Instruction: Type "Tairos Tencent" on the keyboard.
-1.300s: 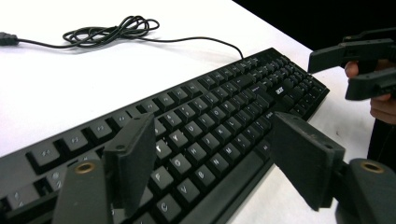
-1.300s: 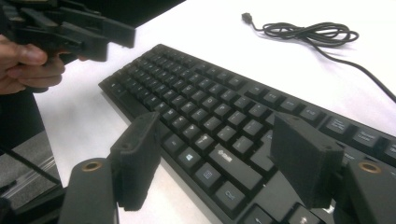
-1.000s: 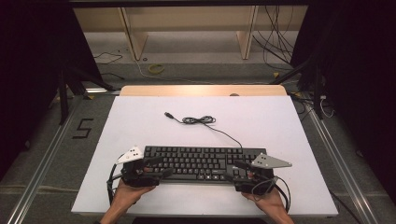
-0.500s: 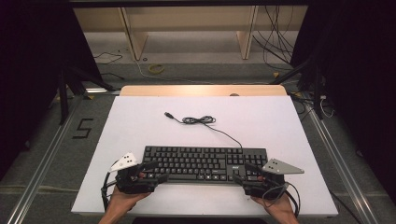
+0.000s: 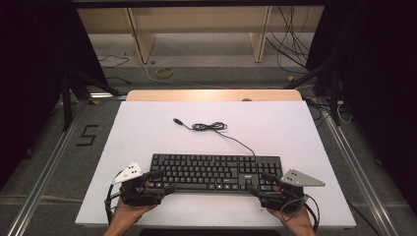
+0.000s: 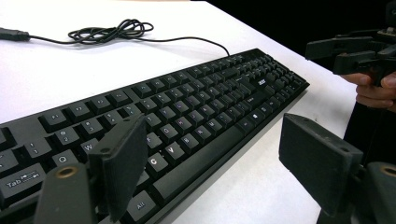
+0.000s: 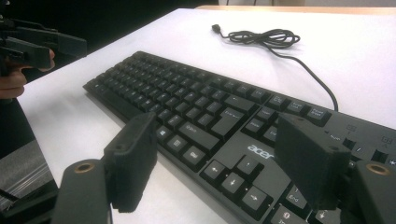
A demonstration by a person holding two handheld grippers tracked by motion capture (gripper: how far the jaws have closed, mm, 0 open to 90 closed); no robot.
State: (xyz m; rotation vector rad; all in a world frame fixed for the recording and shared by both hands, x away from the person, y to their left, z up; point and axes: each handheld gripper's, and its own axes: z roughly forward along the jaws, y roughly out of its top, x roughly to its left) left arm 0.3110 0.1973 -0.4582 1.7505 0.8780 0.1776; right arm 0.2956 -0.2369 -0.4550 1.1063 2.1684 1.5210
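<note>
A black keyboard lies flat near the table's front edge, and its thin cable runs back to a coil and a USB plug. My left gripper stands open at the keyboard's left end. In the left gripper view the keyboard lies between and beyond the jaws of my left gripper, with one jaw over the keys and one over bare table. My right gripper stands open at the right end. In the right gripper view my right gripper hangs over the arrow keys of the keyboard.
The white table top has bare surface behind and beside the keyboard. A wooden strip runs along its far edge. Loose cables and wooden legs stand on the floor beyond. Dark floor rails flank the table.
Both grippers have drawn back a little toward the near edge and outward from the keyboard's ends. The keyboard and its cable have not moved.
</note>
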